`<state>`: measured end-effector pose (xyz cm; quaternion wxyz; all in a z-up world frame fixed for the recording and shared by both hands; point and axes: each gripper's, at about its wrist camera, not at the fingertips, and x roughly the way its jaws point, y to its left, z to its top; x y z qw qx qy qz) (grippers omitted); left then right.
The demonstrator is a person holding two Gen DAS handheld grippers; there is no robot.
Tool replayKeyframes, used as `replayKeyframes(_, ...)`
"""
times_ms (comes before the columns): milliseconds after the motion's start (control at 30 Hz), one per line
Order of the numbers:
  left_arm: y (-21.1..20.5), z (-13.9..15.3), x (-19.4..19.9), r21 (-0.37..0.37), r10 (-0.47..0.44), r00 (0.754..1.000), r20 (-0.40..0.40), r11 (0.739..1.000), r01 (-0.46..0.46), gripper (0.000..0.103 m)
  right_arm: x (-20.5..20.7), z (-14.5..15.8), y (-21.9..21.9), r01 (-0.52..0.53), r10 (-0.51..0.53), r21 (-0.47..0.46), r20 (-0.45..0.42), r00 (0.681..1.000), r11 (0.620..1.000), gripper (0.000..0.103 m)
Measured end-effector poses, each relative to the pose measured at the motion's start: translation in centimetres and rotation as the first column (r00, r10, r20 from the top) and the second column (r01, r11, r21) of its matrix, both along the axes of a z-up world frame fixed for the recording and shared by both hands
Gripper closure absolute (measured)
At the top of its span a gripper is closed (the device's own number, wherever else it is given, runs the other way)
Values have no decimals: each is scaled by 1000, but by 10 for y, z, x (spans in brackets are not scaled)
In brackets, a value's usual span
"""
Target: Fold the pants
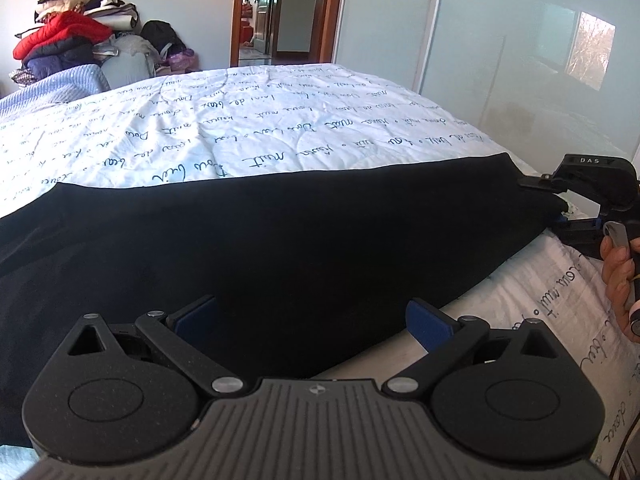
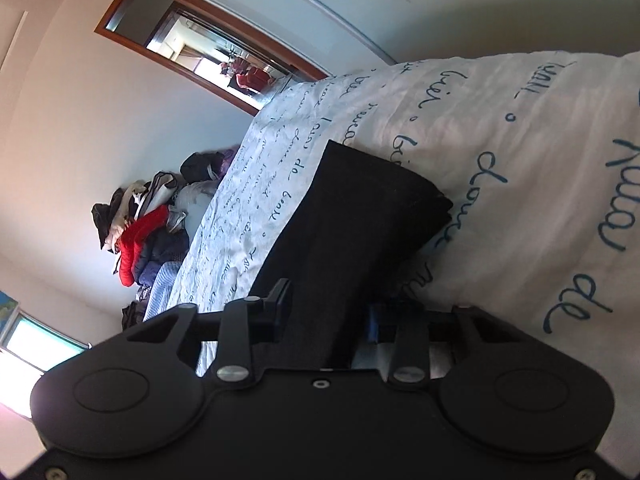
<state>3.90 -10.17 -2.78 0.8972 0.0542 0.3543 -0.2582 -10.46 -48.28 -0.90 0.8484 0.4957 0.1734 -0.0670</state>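
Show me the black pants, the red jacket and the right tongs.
black pants (image 1: pixel 280 232): left wrist view, middle of the cloth.
red jacket (image 1: pixel 60 34): left wrist view, its top fold.
right tongs (image 2: pixel 329 316): right wrist view, between the fingertips.

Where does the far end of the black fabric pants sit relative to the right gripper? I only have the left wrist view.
Observer: In the right wrist view the black fabric pants run straight between the fingers of the right gripper. Whether the pads press on them, I cannot tell.
Operator: Is that end a single layer?
Observer: No. Its edge shows several stacked layers, lying on the white quilt with blue script.
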Motion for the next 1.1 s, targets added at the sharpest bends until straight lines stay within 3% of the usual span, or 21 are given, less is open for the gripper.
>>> replayKeyframes(167,-4,7,1,-11,-25,999,32,1000,26,2,5,2,3,-5,4,46,34,999,999,47)
replayKeyframes(267,-5,6,12,6,-10,999,52,1000,9,2,6,2,3,-1,-1,53,46,999,999,46)
replayKeyframes(367,-2,-17,40,32,37,998,-59,999,-35,2,4,5,4,24,-24,-2,32,999,1000,49)
replayKeyframes(433,-2,-25,39,46,41,999,14,998,-42,0,6,4,2,23,-23,2,25,999,1000,49)
replayKeyframes(600,-7,-23,39,68,36,999,5,997,-36,0,17,3,7,-21,22,-32,14,1000,999,50)
replayKeyframes(633,-7,-22,40,67,40,999,0,997,-40,0,18,4,7,-35,35,-41,11,999,999,62)
replayKeyframes(667,-6,-20,40,67,44,999,-5,997,-44,1,21,5,9,-48,48,-52,-3,999,997,89)
replayKeyframes(733,-6,-17,40,67,45,999,-15,997,-44,1,22,9,14,-53,51,-110,-15,999,993,94)
replayKeyframes(800,-6,-14,41,62,47,999,-17,997,-46,1,24,22,29,-77,68,-246,-47,997,966,94)
replayKeyframes(867,-9,-8,46,41,47,999,-22,998,-46,1,30,36,51,-129,94,-417,-103,990,900,94)
replayKeyframes(900,-12,-4,52,22,46,998,-37,999,-45,2,34,42,66,-164,103,-527,-142,984,834,94)
replayKeyframes(967,-20,6,69,-59,43,993,-109,997,-50,2,40,46,99,-228,97,-721,-219,971,654,94)
replayKeyframes(1033,-32,17,92,-191,18,973,-231,979,-64,2,45,42,119,-278,99,-795,-268,958,539,94)
replayKeyframes(1100,-51,27,114,-297,-36,940,-340,952,-71,1,47,36,137,-298,60,-869,-300,952,394,94)
